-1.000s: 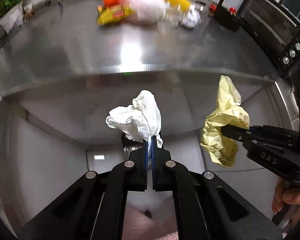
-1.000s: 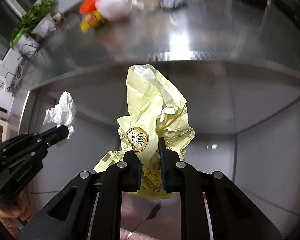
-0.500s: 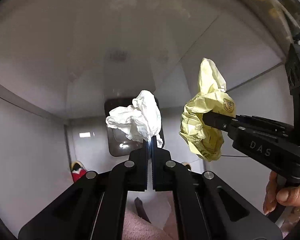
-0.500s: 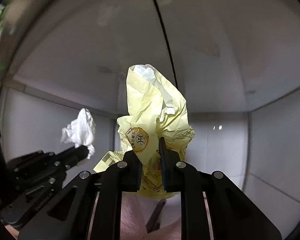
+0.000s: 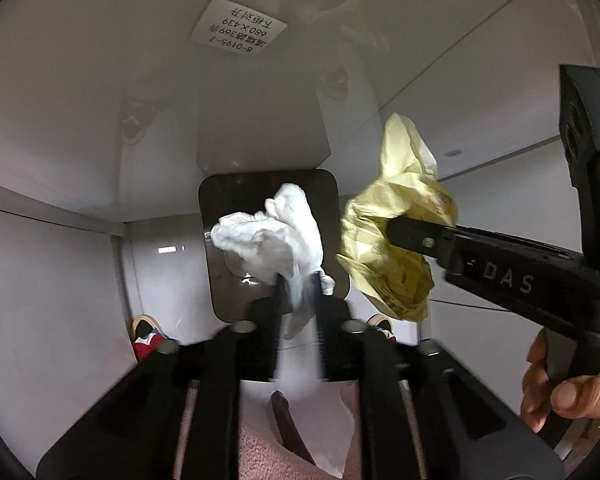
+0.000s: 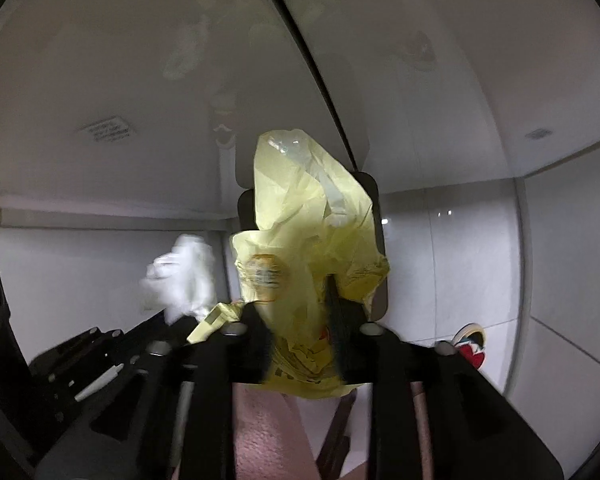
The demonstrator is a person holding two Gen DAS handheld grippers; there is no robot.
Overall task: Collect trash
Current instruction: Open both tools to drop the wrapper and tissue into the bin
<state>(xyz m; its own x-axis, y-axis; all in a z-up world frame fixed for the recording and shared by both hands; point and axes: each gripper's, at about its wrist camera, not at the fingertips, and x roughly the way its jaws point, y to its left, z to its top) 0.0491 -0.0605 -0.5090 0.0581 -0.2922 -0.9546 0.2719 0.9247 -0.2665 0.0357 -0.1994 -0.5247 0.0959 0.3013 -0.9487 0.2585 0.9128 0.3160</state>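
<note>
Now | left gripper (image 5: 298,280) jaws parted around white tissue (image 5: 274,240) | right gripper (image 6: 300,300) jaws parted around yellow wrapper (image 6: 312,216)

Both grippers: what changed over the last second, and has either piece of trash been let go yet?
Both swung down off the steel counter to the dark bin on the floor. The left gripper has spread its jaws, so the white tissue looks released above the bin. The right gripper has widened too, the yellow wrapper loose between its fingers. Tissue and wrapper remain side by side.
</note>
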